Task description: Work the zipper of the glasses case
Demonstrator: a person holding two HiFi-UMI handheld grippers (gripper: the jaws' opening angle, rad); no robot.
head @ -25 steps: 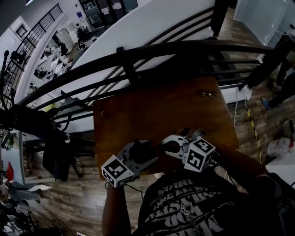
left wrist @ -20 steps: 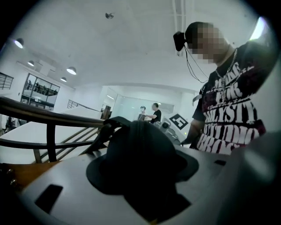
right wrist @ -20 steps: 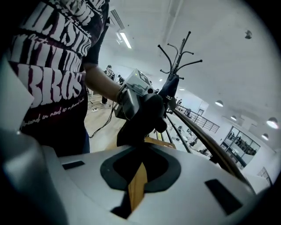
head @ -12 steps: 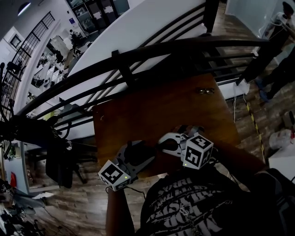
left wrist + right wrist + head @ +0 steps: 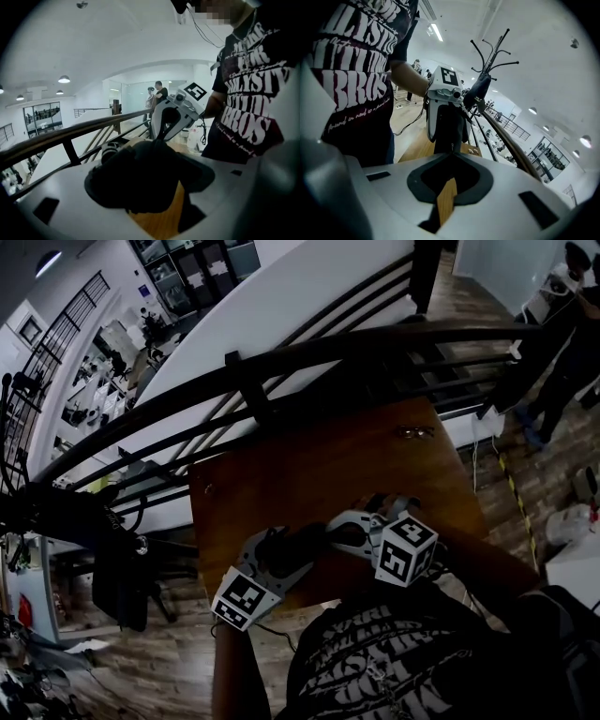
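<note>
Two claws meet at the near edge of the wooden table (image 5: 328, 465) in the head view: my left gripper (image 5: 292, 557) and right gripper (image 5: 333, 532), with the dark glasses case (image 5: 305, 542) between them. In the left gripper view, its jaws have just been opening and stand wide around the case, with table showing beside it. In the right gripper view, its jaws are pressed together, tips at the case.

Black printed T-shirt (image 5: 394, 667), a pale grey tool in each hand

The T-shirt is short-sleeved, with large, worn-looking white lettering across the chest. The left tool (image 5: 302, 546) and the right tool (image 5: 334, 532) have smooth pale grey moulded shells with dark pads (image 5: 415, 182) lining the jaws. Each carries a white cube (image 5: 246, 599) printed with black square markers.
</note>
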